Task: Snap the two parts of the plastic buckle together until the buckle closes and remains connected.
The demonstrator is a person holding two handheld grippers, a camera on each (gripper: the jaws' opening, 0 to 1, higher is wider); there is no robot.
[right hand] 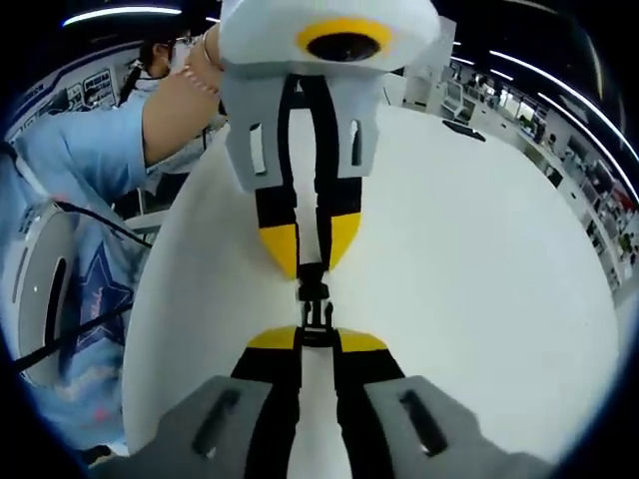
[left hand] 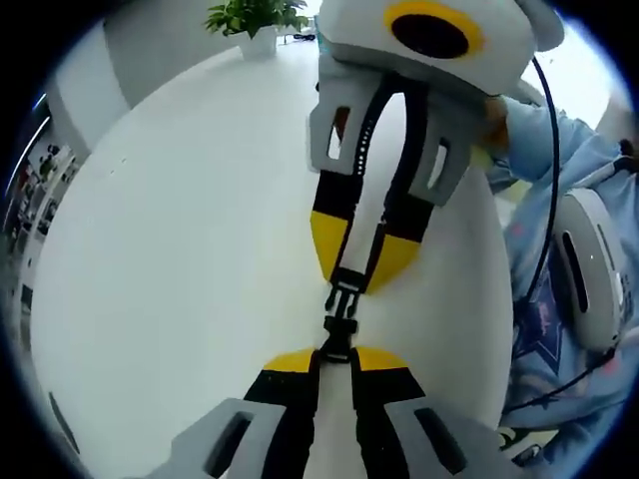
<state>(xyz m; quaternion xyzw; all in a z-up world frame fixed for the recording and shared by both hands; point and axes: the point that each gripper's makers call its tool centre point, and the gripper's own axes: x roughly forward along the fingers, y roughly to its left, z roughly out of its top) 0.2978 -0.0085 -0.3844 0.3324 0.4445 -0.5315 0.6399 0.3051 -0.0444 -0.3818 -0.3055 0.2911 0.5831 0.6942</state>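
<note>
The black plastic buckle (left hand: pixel 339 309) hung in the air above the white table (left hand: pixel 180 259), stretched between the two sets of tongs. In the left gripper view, the left tongs (left hand: pixel 335 356) rose from below with their yellow tips pressed together on the buckle's nearer half, while the right tongs (left hand: pixel 361 267) came down from above, pinching the farther half. The right gripper view gave the mirror arrangement: the right tongs (right hand: pixel 318 342) held the near half, and the left tongs (right hand: pixel 311 261) gripped the other.

The step in hand looked like the final push of the mating. The two halves met end to end in line, but a narrow waist showed at the joint, and I could not tell whether the latch had clicked home. The next move likely called for a straight, firm squeeze along the shared axis, without twisting.

The buckle was small, dark and glossy, with slotted ends. A person's pale blue sleeve (left hand: pixel 559 150) showed beside the table.
</note>
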